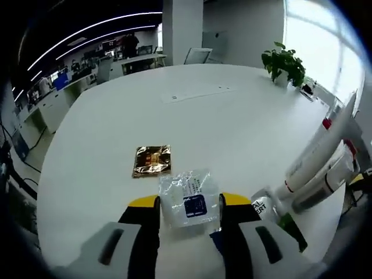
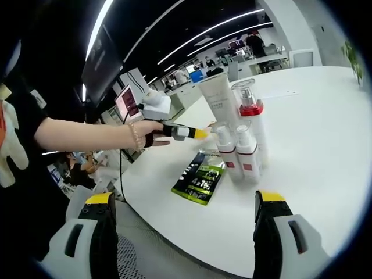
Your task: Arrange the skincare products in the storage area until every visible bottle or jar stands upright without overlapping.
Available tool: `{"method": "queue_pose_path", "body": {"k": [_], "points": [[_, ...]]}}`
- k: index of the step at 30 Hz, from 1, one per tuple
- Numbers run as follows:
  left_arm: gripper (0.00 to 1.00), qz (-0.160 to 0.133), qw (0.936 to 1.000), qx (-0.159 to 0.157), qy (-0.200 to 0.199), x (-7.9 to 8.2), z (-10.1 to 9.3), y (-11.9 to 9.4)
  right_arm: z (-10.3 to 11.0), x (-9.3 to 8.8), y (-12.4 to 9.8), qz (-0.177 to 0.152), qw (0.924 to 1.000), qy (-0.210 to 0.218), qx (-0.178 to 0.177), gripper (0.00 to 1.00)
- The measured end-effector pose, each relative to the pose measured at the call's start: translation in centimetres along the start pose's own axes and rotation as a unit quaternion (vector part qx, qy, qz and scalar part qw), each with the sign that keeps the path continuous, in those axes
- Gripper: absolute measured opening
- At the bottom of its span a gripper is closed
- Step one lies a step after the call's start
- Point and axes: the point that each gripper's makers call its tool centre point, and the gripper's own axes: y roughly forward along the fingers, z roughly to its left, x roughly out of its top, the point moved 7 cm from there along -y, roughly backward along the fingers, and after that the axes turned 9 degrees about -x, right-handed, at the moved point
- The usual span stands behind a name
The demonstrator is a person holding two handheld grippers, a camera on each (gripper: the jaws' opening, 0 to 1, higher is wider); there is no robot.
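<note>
Clear sachet (image 1: 190,199) pinched between the yellow tips of the left tool (image 1: 190,202) at lower centre of the left gripper view, gold packet (image 1: 152,160) just beyond, wide bare tabletop (image 1: 232,122) above; bottles (image 1: 314,168) crowded at right edge, labels unreadable. Right tool (image 2: 185,204) spread wide and empty at the tabletop rim, upright bottles and tube (image 2: 241,133) centre frame, green packet (image 2: 200,177) near the edge.

Big letters "AL" over smaller letters too blurry to read stand on a white bottle (image 1: 263,205). A clear packet (image 1: 189,197) has a blue label with tiny print, too small to read. The green packet's (image 2: 199,177) words are too blurry.
</note>
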Motion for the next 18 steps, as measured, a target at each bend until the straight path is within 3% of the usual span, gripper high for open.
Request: {"method": "queue_pose_path", "body": {"k": [9, 18], "points": [[0.36, -0.008, 0.9988, -0.036, 0.032, -0.4, -0.4, -2.0, 0.4, 0.0, 0.1, 0.004, 0.9999, -0.011, 0.008, 0.99], [0.36, -0.016, 0.9926, -0.083, 0.088, -1.3, -1.6, -4.4, 0.6, -0.2, 0.3, 0.01, 0.9994, -0.024, 0.021, 0.97]]}}
